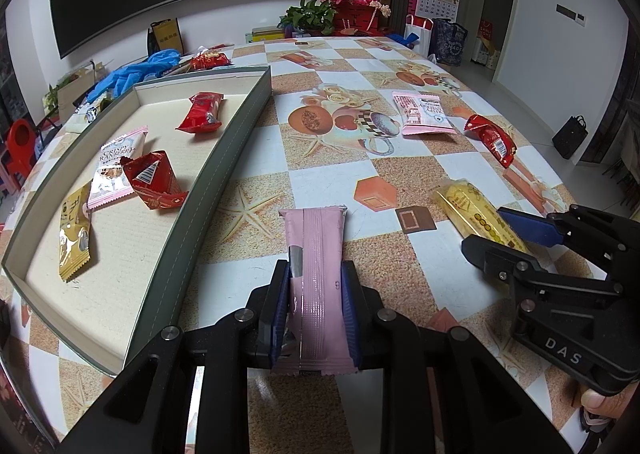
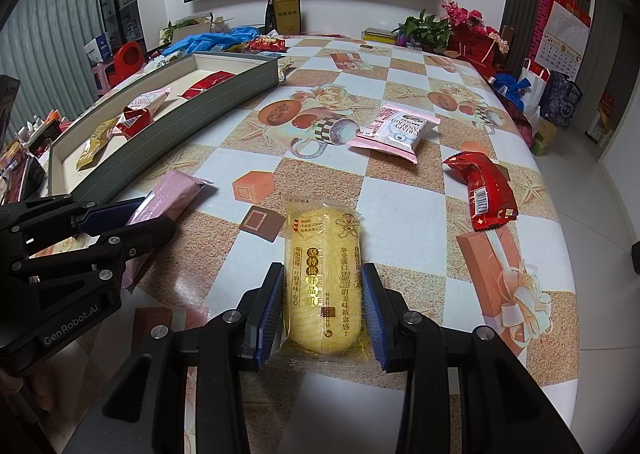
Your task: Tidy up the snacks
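Between left gripper point(image 1: 316, 294) pads: pink bar point(image 1: 316, 254)

A long tray point(image 1: 224, 158) lies on the left of the desk point(image 1: 400, 182) with five snack packets in it. Right of the tray, a wafer bar point(image 1: 316, 254) sits between the left claw's point(image 1: 316, 286) pads. Further right, a cake packet point(image 2: 324, 278) lies between the right claw's point(image 2: 324, 306) pads. Behind them lie a biscuit packet point(image 2: 396, 130) and a candy packet point(image 2: 488, 190).
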`<state>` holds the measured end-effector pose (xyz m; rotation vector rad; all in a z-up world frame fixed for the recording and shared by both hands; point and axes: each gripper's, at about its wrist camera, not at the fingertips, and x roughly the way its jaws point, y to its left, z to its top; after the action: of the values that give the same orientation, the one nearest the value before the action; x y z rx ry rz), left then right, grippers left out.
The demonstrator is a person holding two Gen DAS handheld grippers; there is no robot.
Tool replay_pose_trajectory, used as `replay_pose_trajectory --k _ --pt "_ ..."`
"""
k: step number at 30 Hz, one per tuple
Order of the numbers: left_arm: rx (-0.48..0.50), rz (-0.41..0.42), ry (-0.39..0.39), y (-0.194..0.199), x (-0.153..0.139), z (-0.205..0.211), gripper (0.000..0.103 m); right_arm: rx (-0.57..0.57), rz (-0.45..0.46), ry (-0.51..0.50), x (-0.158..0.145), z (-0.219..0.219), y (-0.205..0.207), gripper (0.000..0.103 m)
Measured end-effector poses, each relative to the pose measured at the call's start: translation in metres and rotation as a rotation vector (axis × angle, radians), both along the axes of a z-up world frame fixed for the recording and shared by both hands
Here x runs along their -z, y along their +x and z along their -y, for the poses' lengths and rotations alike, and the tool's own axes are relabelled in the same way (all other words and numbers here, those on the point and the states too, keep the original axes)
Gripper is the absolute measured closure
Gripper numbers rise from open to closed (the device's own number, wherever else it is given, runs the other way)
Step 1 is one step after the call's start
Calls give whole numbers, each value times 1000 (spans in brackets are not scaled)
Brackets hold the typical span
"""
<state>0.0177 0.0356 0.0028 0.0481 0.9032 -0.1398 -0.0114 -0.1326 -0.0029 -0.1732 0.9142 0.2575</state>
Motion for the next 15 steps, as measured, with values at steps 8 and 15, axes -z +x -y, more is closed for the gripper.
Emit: replay_pose_trajectory --k 8,15 --pt "0 0 1 0 0 0 76 1 0 -3 0 0 0 63" --pt "0 1 2 -1 0 1 76 -5 -2 0 0 0 -2 63"
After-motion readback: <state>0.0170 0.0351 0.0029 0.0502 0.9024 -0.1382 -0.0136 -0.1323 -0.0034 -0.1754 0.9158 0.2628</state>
